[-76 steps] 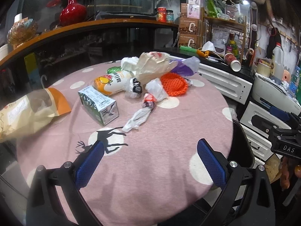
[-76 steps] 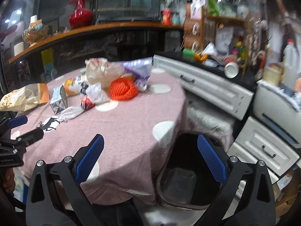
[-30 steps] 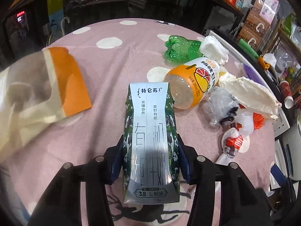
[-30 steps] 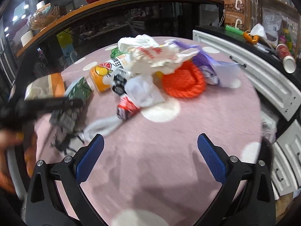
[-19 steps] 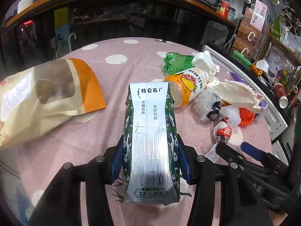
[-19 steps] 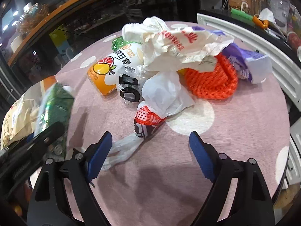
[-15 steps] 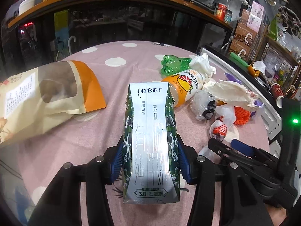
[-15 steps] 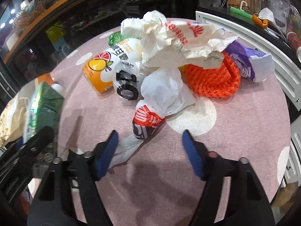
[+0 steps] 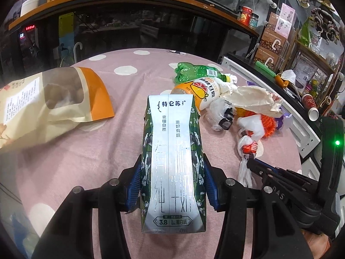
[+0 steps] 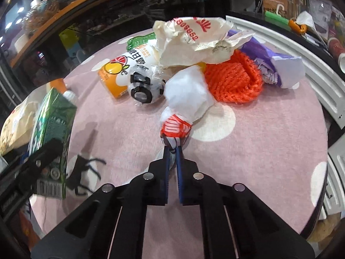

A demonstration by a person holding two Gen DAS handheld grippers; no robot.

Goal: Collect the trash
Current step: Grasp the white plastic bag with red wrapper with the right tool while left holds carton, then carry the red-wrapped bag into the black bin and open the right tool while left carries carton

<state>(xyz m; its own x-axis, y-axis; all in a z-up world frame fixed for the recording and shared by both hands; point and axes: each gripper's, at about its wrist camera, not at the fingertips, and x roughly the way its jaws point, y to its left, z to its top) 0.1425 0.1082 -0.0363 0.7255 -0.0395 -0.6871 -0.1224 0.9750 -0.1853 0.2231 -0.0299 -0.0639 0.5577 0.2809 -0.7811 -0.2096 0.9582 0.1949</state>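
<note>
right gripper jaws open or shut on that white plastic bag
Shut on it. The right gripper has its blue pads nearly together, pinching the twisted tail of the white plastic bag.

A round table [image 10: 269, 151] draped in a pink cloth with white dots and a black deer print carries a heap of litter: an orange juice bottle [image 9: 202, 91], a green plastic bottle [image 9: 192, 72], crumpled paper wrapper [image 10: 194, 41], orange mesh netting [image 10: 235, 84], a purple wrapper [image 10: 278, 64] and, apart, a snack pouch [image 9: 49, 101] (windowed, orange-edged).
</note>
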